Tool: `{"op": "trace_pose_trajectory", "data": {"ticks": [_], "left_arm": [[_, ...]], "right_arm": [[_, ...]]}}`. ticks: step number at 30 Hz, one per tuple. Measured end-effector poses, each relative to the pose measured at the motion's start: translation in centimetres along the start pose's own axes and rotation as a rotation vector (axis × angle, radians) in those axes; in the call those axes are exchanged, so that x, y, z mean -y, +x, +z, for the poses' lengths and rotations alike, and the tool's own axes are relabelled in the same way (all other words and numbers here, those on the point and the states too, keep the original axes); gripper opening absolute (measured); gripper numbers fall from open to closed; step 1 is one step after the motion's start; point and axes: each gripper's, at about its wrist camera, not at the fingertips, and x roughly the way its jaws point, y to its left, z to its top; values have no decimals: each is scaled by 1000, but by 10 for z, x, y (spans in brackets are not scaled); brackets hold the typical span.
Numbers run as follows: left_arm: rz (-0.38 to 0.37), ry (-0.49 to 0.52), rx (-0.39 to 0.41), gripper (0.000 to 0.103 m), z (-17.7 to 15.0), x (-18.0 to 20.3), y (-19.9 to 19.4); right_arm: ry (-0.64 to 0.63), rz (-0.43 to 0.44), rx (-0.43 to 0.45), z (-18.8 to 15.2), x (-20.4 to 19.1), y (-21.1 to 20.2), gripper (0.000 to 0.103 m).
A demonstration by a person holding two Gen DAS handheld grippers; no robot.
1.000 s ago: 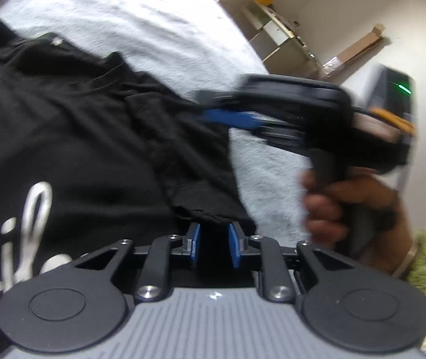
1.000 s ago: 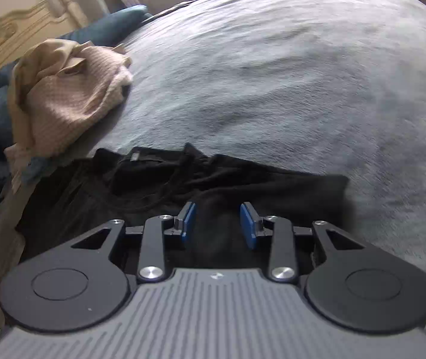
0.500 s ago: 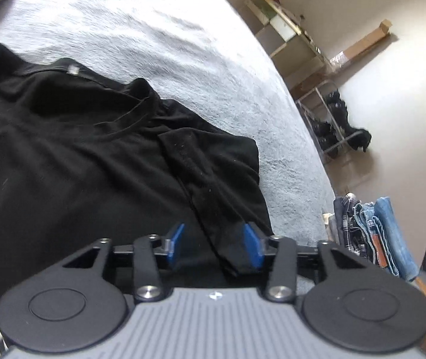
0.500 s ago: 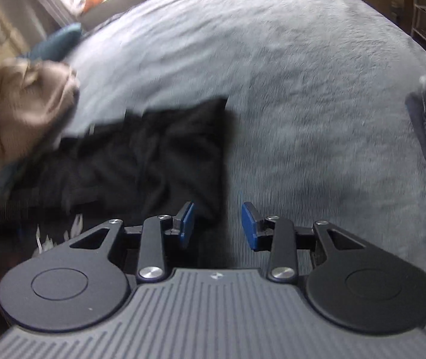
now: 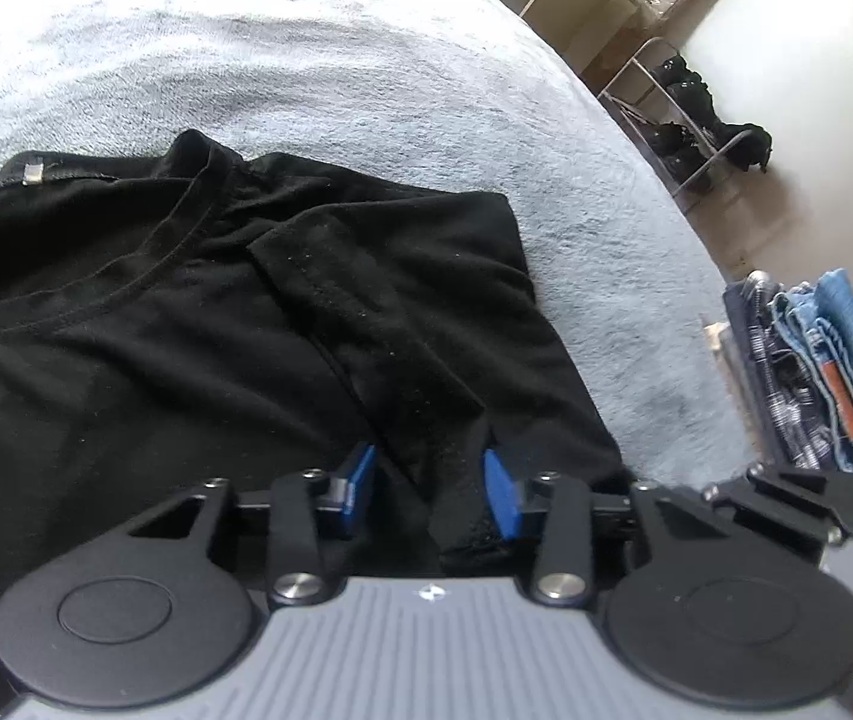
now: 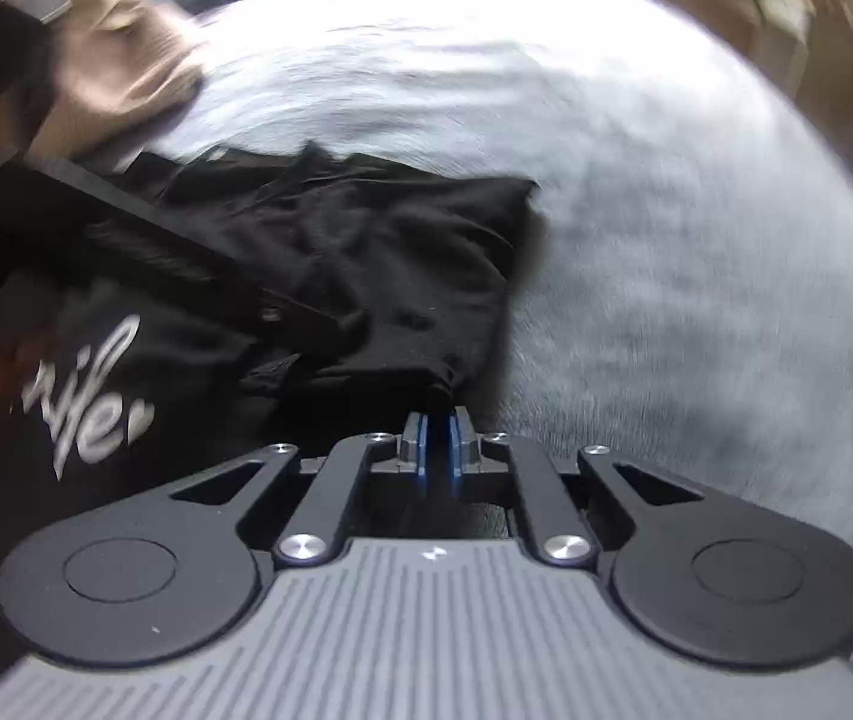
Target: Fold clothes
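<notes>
on the pale grey fleece-covered bed [image 5: 366, 60]: one black cotton t-shirt [image 5: 156, 312] lying flat, round neckline facing up, sleeve folded in, white script lettering [image 6: 90, 396] on its front. left gripper [image 5: 429, 489] over the sleeve hem, blue fingers [image 5: 501, 501] apart and closing, cloth between them. right gripper [image 6: 438, 441] closed on the shirt's edge. beside the bed: stack of folded blue denim jeans [image 5: 828, 372]; metal shoe rack [image 5: 684, 120].

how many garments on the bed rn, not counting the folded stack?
2. A black t-shirt lies flat by both grippers; a crumpled beige garment sits beyond it at the bed's far side, blurred. More may be out of frame.
</notes>
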Motion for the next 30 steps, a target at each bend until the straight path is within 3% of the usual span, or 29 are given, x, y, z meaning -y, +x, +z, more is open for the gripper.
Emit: {"op": "trace_pose_trajectory", "data": {"ticks": [4,5,9,13,17,20,22,26,28,30], "left_arm": [[18,15,14,10,-2,0,-6],[21,19,22,8,-2,1,-8],[31,3,32,7,-1,0,-19],[90,-18,-42,7,-7,-4,-17],[125,-2,-45,7,-10,-3,-25],[135,4,11,17,-1,-1,-34],[104,-14,23,31,8,-3,-33],[75,-81,29,42,26,-15,-19],[72,-122,35,44,34,-22,-9],[58,-152,44,39,39,-27,-1]], "right_arm": [[-244,-86,-32,-15,-23,7,6],[-261,-95,-31,-16,-24,7,6],[-312,-133,-19,-16,-27,5,6],[-311,-145,-30,-19,-25,9,5],[-311,-150,-31,-20,-28,9,5],[-317,-148,-37,-20,-28,9,5],[-312,-141,-41,-20,-28,9,5],[-305,-132,-44,-20,-26,11,5],[-302,-130,-45,-20,-26,12,5],[-297,-130,-46,-20,-26,13,5]]}}
